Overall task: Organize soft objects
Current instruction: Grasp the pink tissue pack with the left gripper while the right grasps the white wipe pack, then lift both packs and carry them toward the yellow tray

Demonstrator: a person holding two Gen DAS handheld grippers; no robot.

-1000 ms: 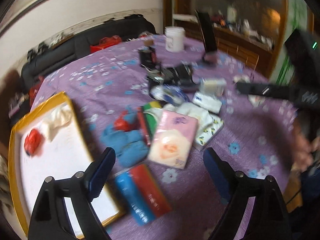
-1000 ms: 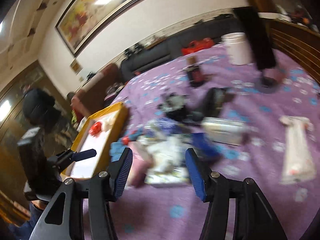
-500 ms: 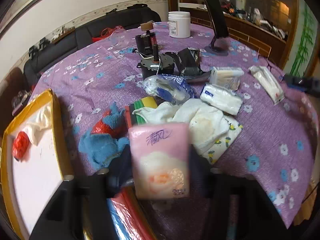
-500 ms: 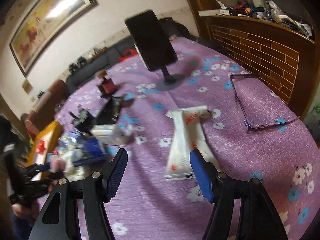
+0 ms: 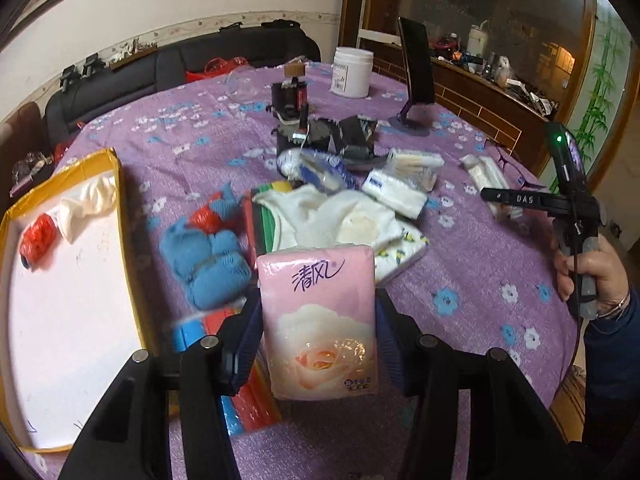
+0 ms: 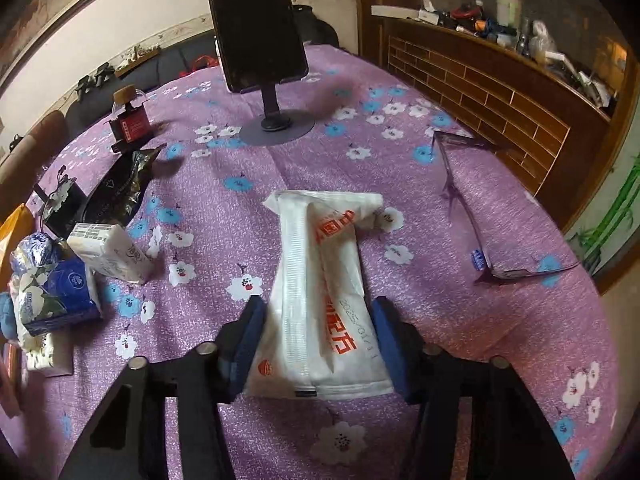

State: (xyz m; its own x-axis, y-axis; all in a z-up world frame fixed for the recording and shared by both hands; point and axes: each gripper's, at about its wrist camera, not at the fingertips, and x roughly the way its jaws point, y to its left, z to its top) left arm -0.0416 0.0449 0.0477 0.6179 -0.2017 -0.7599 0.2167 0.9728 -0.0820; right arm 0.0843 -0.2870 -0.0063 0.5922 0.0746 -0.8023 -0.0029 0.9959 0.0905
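My left gripper [image 5: 316, 308] is shut on a pink tissue pack [image 5: 320, 344], held upright just above the purple cloth. To its left lies a yellow-rimmed white tray [image 5: 120, 208] holding a red bundle [image 5: 36, 244] and a cream cloth [image 5: 90, 204]. A blue knitted piece [image 5: 208, 268] and a white cloth [image 5: 348, 220] lie just beyond the pack. My right gripper [image 6: 318, 312] straddles a long white packet with red print [image 6: 320, 264] lying flat. Its jaws are closing, and the pads reach the packet's edges without visibly squeezing it.
A phone on a stand [image 6: 256, 24] rises behind the packet, and purple glasses [image 6: 460, 200] lie to its right by the table edge. Small tissue packs [image 6: 112, 256], a black pouch [image 6: 120, 188], a white jar [image 5: 352, 72] and dark gear [image 5: 320, 136] crowd the middle.
The left gripper closed on the pink pack and now holds it raised. The right gripper swung right and down from the pile until the white packet lay between its jaws.
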